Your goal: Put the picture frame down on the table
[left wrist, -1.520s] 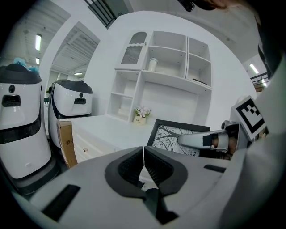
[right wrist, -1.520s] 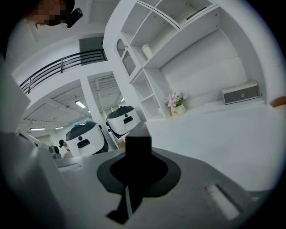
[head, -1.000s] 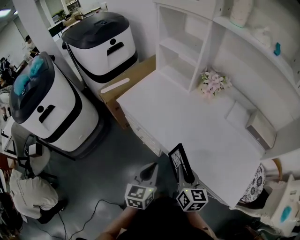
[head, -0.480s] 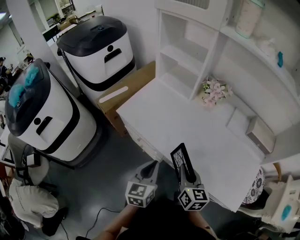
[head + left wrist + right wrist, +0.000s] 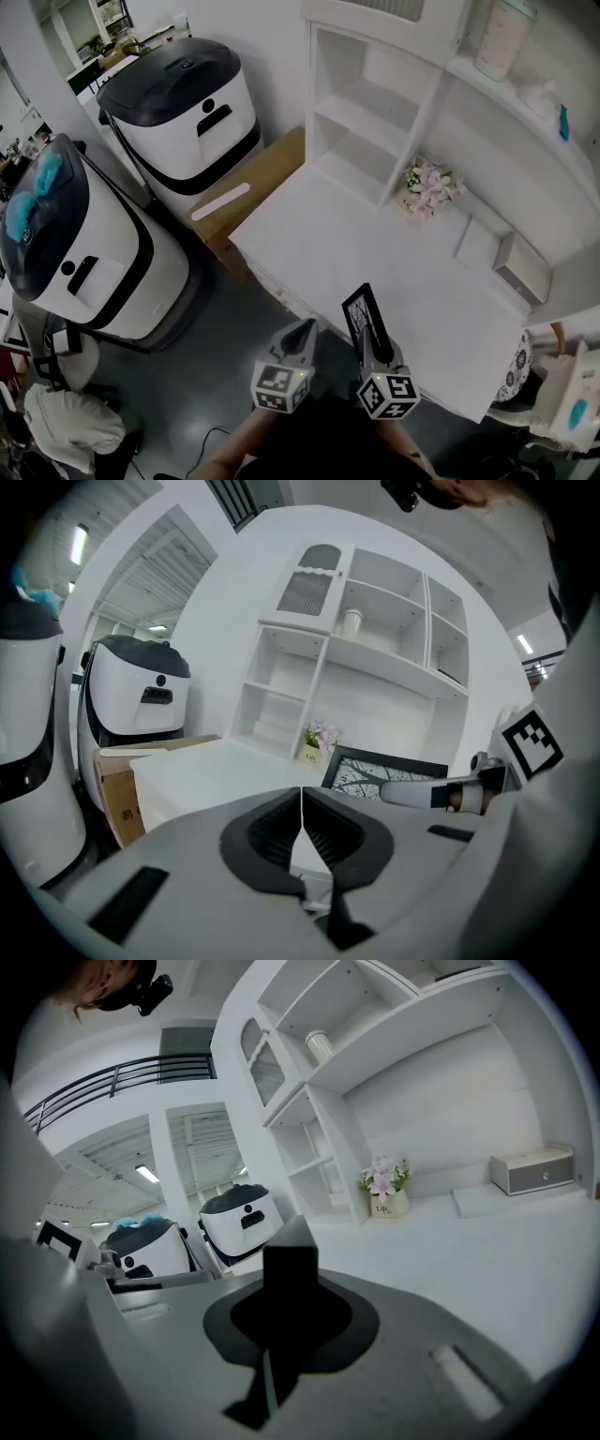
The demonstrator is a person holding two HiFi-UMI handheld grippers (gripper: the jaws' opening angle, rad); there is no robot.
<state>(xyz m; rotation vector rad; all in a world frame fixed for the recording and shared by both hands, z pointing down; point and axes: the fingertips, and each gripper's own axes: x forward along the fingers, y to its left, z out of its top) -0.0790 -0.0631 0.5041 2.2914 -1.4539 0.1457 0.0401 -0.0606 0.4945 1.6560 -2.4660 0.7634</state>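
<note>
White desktop [image 5: 375, 253] stretches out bare beneath a white shelf unit [image 5: 370, 103], with a small pot of pink flowers [image 5: 427, 183] near its back and two white-and-black machines [image 5: 178, 103] on the grey floor beside it. At the near edge of the table, the right gripper [image 5: 371, 343] is clamped on the black rectangular picture frame [image 5: 360, 317]. Its jaws pinch the lower edge, so the frame stands upright in the air, with its branch-patterned print facing the left gripper [image 5: 304, 334]. The right gripper view shows the frame edge-on between the pads [image 5: 286, 1274]. The left gripper's jaws are pressed together on nothing, and it hangs just beside the frame over the floor. The frame appears to be carried and not resting on anything, so I judge the task only begun. It has yet to be brought over the tabletop, lowered until it rests there, and let go.
</note>
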